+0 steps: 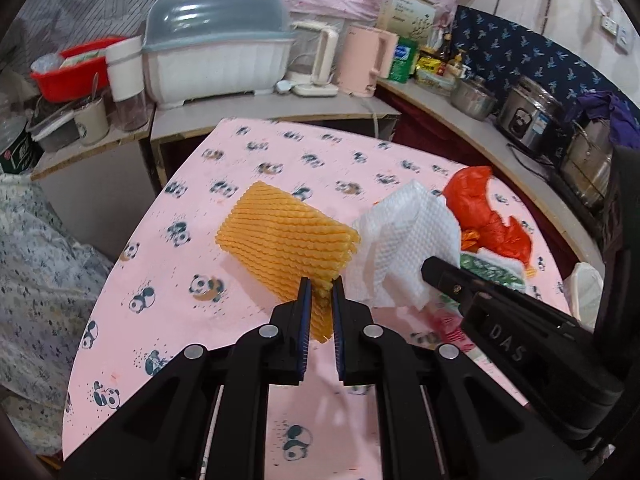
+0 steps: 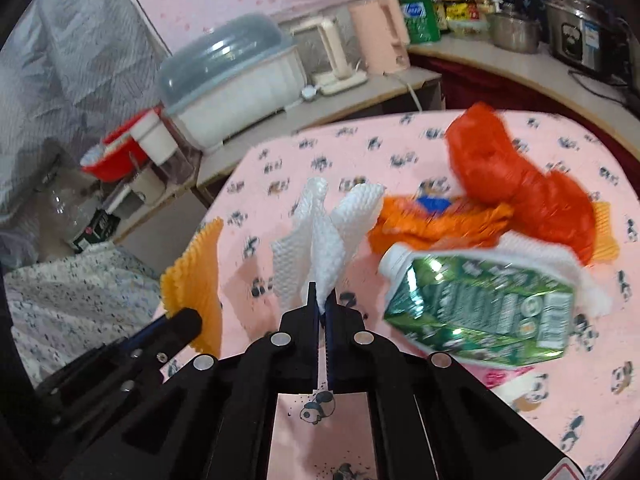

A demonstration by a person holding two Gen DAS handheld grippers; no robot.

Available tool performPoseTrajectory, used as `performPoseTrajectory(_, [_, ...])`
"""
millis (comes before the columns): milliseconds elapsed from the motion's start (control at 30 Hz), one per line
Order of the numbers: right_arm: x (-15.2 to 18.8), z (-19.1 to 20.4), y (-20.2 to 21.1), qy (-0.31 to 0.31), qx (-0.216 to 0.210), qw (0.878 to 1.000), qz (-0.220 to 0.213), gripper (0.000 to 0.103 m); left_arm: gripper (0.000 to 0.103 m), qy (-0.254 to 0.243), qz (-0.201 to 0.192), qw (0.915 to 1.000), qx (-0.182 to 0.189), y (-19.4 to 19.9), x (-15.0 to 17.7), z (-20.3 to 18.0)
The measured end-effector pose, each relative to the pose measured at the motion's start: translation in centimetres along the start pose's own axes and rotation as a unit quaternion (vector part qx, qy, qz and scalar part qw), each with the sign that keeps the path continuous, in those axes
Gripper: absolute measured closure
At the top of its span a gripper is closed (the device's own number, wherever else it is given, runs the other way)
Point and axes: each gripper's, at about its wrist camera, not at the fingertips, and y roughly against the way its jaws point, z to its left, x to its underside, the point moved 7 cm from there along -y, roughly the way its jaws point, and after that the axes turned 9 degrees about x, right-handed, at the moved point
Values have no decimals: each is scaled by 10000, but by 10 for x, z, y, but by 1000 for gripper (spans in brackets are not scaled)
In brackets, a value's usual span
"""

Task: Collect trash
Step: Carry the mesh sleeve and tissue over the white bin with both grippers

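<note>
My left gripper (image 1: 321, 280) is shut on an orange foam fruit net (image 1: 286, 236) and holds it above the pink panda tablecloth (image 1: 160, 264). The net also shows at the left of the right wrist view (image 2: 196, 280). My right gripper (image 2: 322, 298) is shut on a white foam net (image 2: 320, 240), which stands up from its fingertips; it also shows in the left wrist view (image 1: 404, 240). On the table lie a red plastic bag (image 2: 520, 180), an orange wrapper (image 2: 436, 224) and a crushed green carton (image 2: 480, 304).
A low shelf behind the table carries a covered dish rack (image 1: 216, 48), a pink kettle (image 1: 366, 60), a white blender (image 1: 320, 56) and a red basin (image 1: 76, 68). A counter at the right holds a rice cooker (image 1: 528, 116) and pots. Patterned bedding (image 1: 36, 248) lies left.
</note>
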Motion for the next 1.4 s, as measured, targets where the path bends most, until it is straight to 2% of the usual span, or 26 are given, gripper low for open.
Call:
performPoseTrajectory(200, [-26,-38,53,-304,142,9978,-567,100,93,-443,-239,9983,283,15,-14,-59])
performPoseTrajectory(333, [-32,-84,87,-639,371,9936,-858,100,93,-760,-279,9955,489,19,-14,-103])
performPoseTrajectory(567, [-15,-173,133,-1289,898,9812,-1123,100,93,-1248,-106,9880,906,12,3,-178])
performPoseTrajectory(733, [5,-237,164,-1711,1315,9684,-1252,100,93,-1605,55,9796,1208,3,19,-232])
performPoseTrajectory(1133, [61,-364,220,-2634,2101,9302,-1455,100,93,-2470,447,9483,1941,-18,67,-350])
performPoseTrajectory(1400, [93,-425,244,-3123,2497,9040,-1513,100,93,-3014,647,9180,2496,-36,96,-420])
